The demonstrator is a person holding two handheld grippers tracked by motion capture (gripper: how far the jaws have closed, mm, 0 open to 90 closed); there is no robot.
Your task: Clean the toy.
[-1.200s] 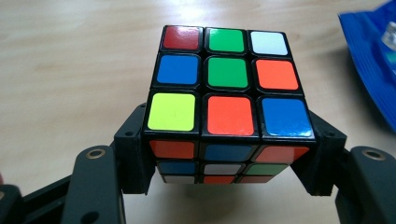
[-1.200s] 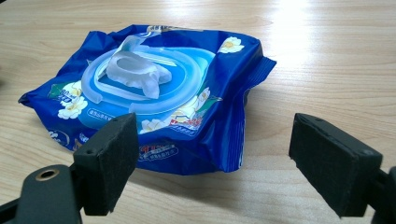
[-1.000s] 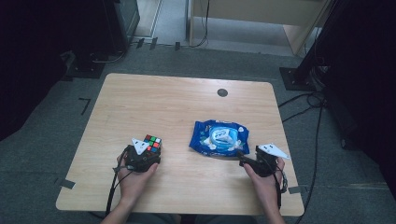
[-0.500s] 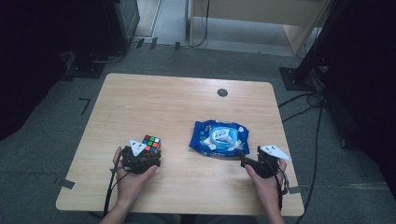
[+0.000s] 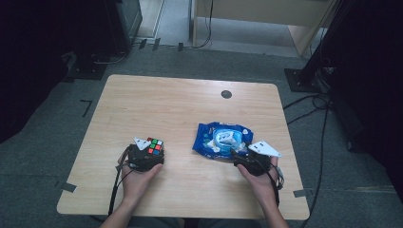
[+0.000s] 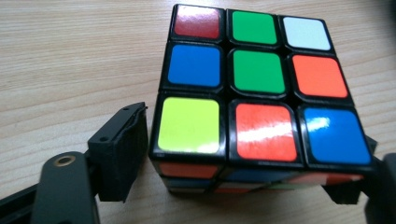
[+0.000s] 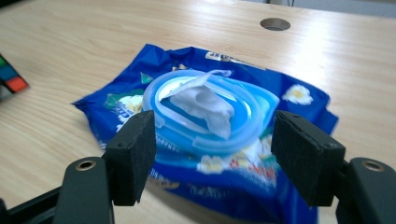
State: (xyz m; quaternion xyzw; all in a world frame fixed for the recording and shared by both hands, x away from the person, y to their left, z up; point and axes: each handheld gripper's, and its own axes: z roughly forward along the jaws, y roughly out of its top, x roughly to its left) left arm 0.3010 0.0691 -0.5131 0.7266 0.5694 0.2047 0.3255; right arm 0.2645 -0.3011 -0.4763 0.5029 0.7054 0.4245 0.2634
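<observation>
Two grippers, high view: left gripper (image 5: 153,152) sits at the Rubik's cube (image 5: 155,146) on the near left of the table (image 5: 166,104); right gripper (image 5: 239,156) meets the wipes pack (image 5: 220,139), near right.
Left gripper view: the jaws have just been closing; the one pad (image 6: 123,154) we see in full abuts the cube's lower layer, a low grip we judge steadies it.
Right gripper view: jaws have just been closing; pads (image 7: 133,154) stand spread, straddling the pack's lid unpressed, aligned for a grasp.
</observation>
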